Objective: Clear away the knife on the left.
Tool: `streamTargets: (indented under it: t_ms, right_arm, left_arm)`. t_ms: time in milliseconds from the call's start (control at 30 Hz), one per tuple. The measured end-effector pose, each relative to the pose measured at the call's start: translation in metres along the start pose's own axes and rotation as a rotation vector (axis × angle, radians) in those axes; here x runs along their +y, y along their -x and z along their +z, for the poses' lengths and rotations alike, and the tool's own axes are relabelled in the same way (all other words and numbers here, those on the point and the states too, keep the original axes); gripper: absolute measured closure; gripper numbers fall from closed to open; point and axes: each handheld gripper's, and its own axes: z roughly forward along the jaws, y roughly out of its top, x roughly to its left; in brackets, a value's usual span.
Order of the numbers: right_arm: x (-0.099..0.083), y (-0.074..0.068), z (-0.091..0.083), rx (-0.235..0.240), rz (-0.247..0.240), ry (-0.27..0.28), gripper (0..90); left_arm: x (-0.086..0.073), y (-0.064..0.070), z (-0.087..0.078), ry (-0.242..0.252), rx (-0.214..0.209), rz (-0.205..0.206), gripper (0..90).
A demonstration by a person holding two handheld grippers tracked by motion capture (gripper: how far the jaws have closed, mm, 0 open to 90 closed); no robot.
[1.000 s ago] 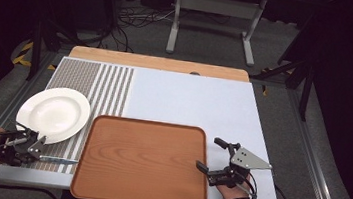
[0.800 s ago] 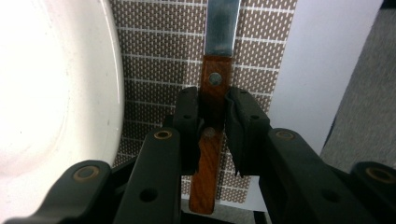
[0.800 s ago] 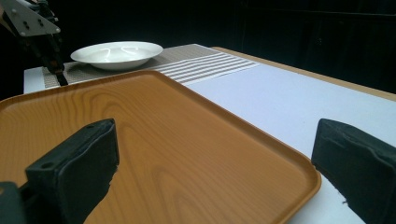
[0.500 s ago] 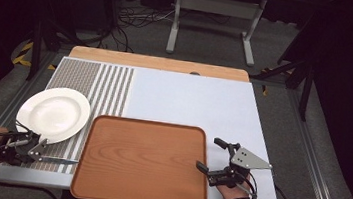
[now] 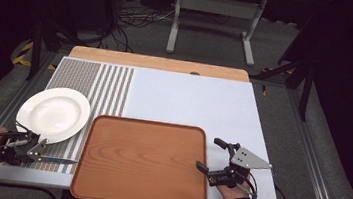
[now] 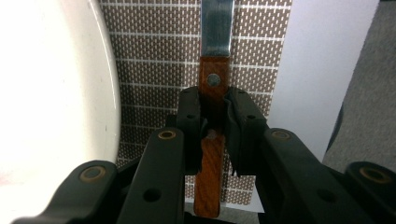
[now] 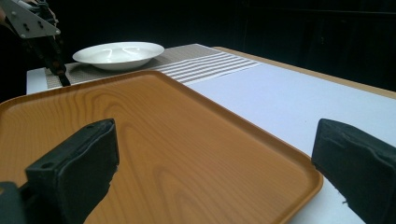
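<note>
Left claw (image 6: 214,119) is clamped on a knife (image 6: 211,140), pinching the wooden handle just behind the rivet. Handle tail sticks out back under the claw; blade (image 6: 216,25) runs straight ahead of it, so the knife's long axis lines up with the claw's own axis. In the high view the left claw (image 5: 33,147) sits at the near left corner of the surface and the blade (image 5: 57,160) points from it toward the tray (image 5: 142,161), tip short of the tray's left rim. Knife looks low over the mat (image 5: 76,75); can't tell if it's touching or just lifted.

Plate (image 5: 53,113) lies just beside the left claw on the far side, its rim close along the knife's flank in the left gripper view (image 6: 51,84). Apart, not touching.

Right claw (image 5: 214,159) is wide open, holds nothing, jaws straddling the tray's right rim (image 7: 299,163) near its near corner. It's well apart from the knife, whole tray between them.

Judgement: the left hand owns the knife. Key relation is blade heading toward the tray, plate off to the side; a move along the blade's axis goes to the tray, a sideways one to the plate.
</note>
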Motion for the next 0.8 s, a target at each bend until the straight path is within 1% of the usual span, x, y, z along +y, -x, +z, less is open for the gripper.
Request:
streamTargets:
  t_ms: [33,67,133,167,200,300,333,400,500,533,567,667,733,767,800]
  right_arm:
    - [0.000,0.000,0.000,0.000,0.000,0.000,1.4]
    - [0.000,0.000,0.000,0.000,0.000,0.000,1.4]
    - [0.000,0.000,0.000,-0.001,-0.001,0.001,1.4]
    - [0.000,0.000,0.000,-0.001,0.000,0.001,1.4]
    - [0.000,0.000,0.000,-0.001,0.000,0.000,1.4]
    - [0.000,0.000,0.000,0.001,0.002,0.001,1.4]
    - [0.000,0.000,0.000,0.001,0.002,0.001,1.4]
    - [0.000,0.000,0.000,0.001,0.005,0.001,1.4]
    - [0.000,0.001,-0.001,0.001,0.009,0.006,1.4]
    - [0.000,0.001,-0.001,0.001,0.010,0.006,1.4]
    - [0.000,0.001,-0.001,0.001,0.010,0.005,1.4]
    - [0.000,0.001,0.000,0.001,0.014,0.003,1.4]
    - [0.000,0.001,0.000,0.002,0.015,0.004,1.4]
    - [0.000,0.001,0.000,0.003,0.016,0.004,1.4]
    - [0.000,0.001,0.000,0.002,0.016,0.005,1.4]
  left_arm:
    - [-0.001,-0.001,0.000,-0.002,-0.002,0.000,77.5]
    - [-0.003,-0.001,0.000,0.014,-0.007,-0.010,77.5]
    - [-0.004,-0.002,-0.003,0.007,-0.008,-0.007,77.6]
    - [-0.005,-0.001,-0.005,0.020,-0.012,-0.007,77.6]
    - [-0.006,-0.001,-0.007,0.031,-0.012,-0.020,77.6]
    - [-0.008,-0.002,-0.014,0.046,-0.012,-0.024,77.6]
    - [-0.010,-0.002,-0.016,0.061,-0.014,-0.046,77.6]
    - [-0.011,-0.003,-0.022,0.066,-0.014,-0.066,77.6]
    - [-0.012,-0.004,-0.030,0.103,-0.023,-0.097,77.6]
    - [-0.012,-0.004,-0.032,0.106,-0.021,-0.102,77.7]
    - [-0.012,-0.004,-0.035,0.119,-0.023,-0.110,77.6]
    - [-0.012,-0.005,-0.043,0.143,-0.026,-0.151,77.7]
    - [-0.012,-0.005,-0.047,0.163,-0.030,-0.167,77.6]
    - [-0.011,-0.006,-0.048,0.166,-0.042,-0.179,77.6]
    - [-0.010,-0.007,-0.050,0.167,-0.045,-0.190,77.6]
